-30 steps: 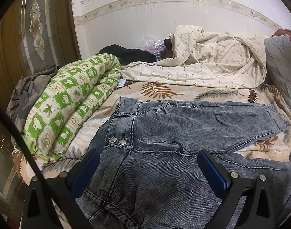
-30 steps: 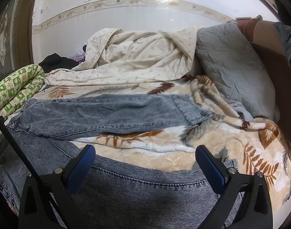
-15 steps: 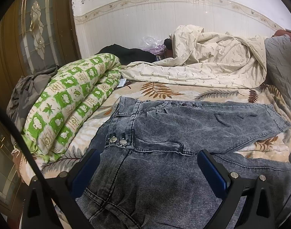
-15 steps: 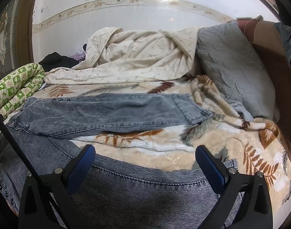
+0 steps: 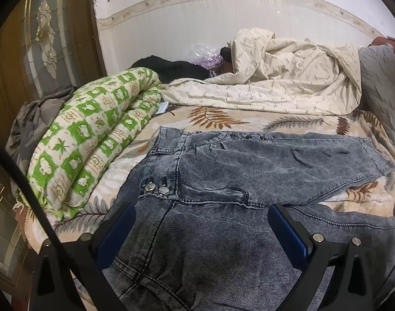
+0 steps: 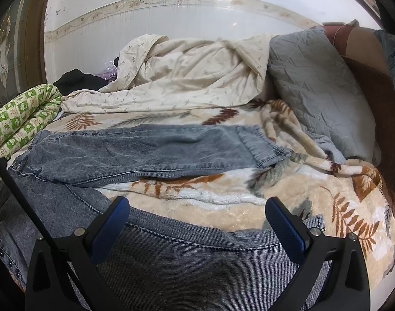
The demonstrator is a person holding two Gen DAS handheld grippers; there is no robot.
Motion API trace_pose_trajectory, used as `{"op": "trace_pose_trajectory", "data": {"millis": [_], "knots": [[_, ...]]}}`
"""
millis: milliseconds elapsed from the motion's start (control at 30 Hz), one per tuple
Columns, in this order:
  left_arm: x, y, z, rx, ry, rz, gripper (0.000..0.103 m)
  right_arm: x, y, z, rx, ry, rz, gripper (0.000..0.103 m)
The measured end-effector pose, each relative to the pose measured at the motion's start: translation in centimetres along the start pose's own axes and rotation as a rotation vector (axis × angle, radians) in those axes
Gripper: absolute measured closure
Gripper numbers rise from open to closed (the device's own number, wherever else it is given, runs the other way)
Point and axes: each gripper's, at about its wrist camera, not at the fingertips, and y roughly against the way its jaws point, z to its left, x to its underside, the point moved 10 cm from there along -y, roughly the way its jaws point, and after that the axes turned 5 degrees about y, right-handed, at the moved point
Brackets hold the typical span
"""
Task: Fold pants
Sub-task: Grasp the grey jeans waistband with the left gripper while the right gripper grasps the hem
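Left gripper (image 5: 200, 225) spread wide above the waistband, clasping nothing; right gripper (image 6: 196, 220) likewise splayed over the near leg. Pants (image 5: 249, 171) lie flat on the leaf-print blanket (image 6: 249, 207), legs parted (no fold made). All folding remains, I judge.

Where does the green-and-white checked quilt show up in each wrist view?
Left wrist: the green-and-white quilt fills the left-middle, rolled up beside the jeans waistband.
Right wrist: the quilt is only partly seen at the far left edge.
Shared landmark: the crumpled cream sheet against the wall.
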Motion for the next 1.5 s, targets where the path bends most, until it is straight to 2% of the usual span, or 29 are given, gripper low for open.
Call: {"op": "trace_pose_trajectory", "data": {"millis": [167, 400, 567, 667, 867, 900, 1033, 1167, 1233, 1300, 1333, 1400, 1500], "knots": [[-1.1, -1.1, 0.1, -0.019, -0.025, 0.007, 0.0, -1.3, -0.2, -1.1, -0.024, -0.042, 0.004, 0.0], [-2.7, -2.5, 0.3, -0.032, -0.043, 0.006, 0.0, -3.9, -1.8, -3.6, 0.018, -0.053, 0.0, 0.0], [-4.8, -5.3, 1.0, -0.019, -0.076, 0.046, 0.0, -5.9, -4.0, -5.2, 0.02, -0.038, 0.015, 0.0], [-7.0, -8.4, 2.9, -0.012, -0.068, 0.092, 0.0, -7.3, -6.2, -6.4, 0.015, -0.035, 0.05, 0.0], [-11.1, -15.1, 8.1, -0.047, 0.002, 0.209, 0.0, -10.1, -11.3, -9.1, -0.005, -0.061, 0.127, 0.0], [-11.5, -16.0, 8.4, -0.032, 0.012, 0.225, 0.0, -10.5, -12.1, -9.5, -0.003, -0.057, 0.135, 0.0], [-12.3, -19.8, 9.4, 0.005, 0.066, 0.32, 0.0, -11.8, -15.2, -10.3, -0.021, -0.055, 0.18, 0.0], [-11.4, -22.9, 9.1, 0.02, 0.111, 0.427, 0.001, -12.1, -17.6, -10.6, -0.065, -0.064, 0.224, 0.0], [-10.7, -24.0, 8.4, 0.051, 0.134, 0.478, 0.007, -12.1, -18.8, -11.0, -0.089, -0.08, 0.249, 0.0], [-10.4, -24.5, 7.8, 0.062, 0.139, 0.498, 0.019, -12.1, -19.8, -11.6, -0.118, -0.115, 0.273, 0.0], [-10.2, -24.7, 7.3, 0.072, 0.131, 0.506, 0.02, -12.1, -20.2, -11.9, -0.128, -0.131, 0.281, 0.0], [-9.8, -25.1, 6.7, 0.076, 0.109, 0.522, 0.032, -12.2, -20.9, -12.5, -0.151, -0.167, 0.298, 0.0], [-9.8, -25.4, 6.3, 0.067, 0.079, 0.508, 0.037, -12.3, -22.0, -12.9, -0.176, -0.204, 0.316, 0.0]]}}
